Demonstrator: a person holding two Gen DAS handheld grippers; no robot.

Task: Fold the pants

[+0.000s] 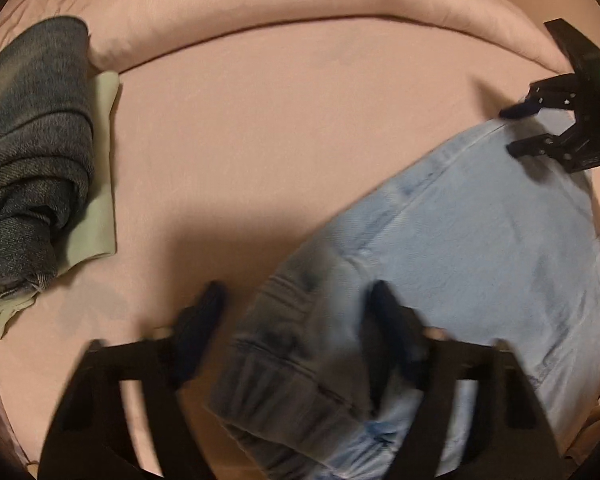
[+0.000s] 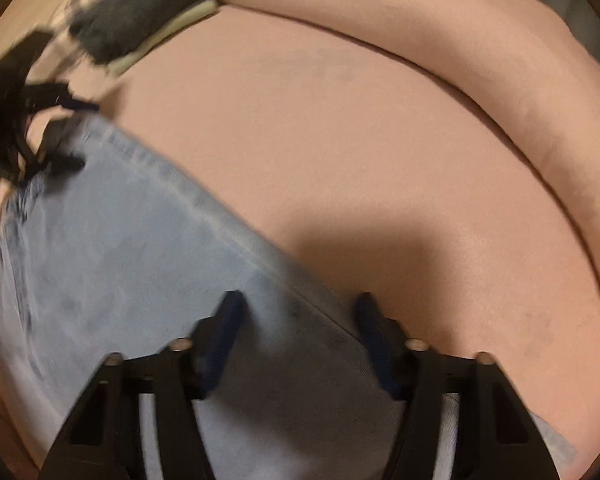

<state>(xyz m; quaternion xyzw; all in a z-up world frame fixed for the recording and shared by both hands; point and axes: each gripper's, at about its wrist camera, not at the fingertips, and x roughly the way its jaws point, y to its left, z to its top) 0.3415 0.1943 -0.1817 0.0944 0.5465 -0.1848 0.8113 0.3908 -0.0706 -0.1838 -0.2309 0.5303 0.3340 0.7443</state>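
Light blue jeans (image 1: pixel 468 248) lie folded on the pink bed sheet (image 1: pixel 284 136). They also show in the right wrist view (image 2: pixel 124 256). My left gripper (image 1: pixel 298 300) is open, its fingers astride the darker waistband end of the jeans. My right gripper (image 2: pixel 298 308) is open over the far edge of the jeans, one finger above the denim and one above the sheet. The right gripper also shows in the left wrist view (image 1: pixel 512 130) at the jeans' far corner. The left gripper shows in the right wrist view (image 2: pixel 80 136) at the other end.
A folded dark denim garment (image 1: pixel 32 152) lies on a pale green cloth (image 1: pixel 100 184) at the left of the bed. A rolled pink duvet (image 1: pixel 300 4) runs along the back. The same dark garment shows in the right wrist view (image 2: pixel 140 8).
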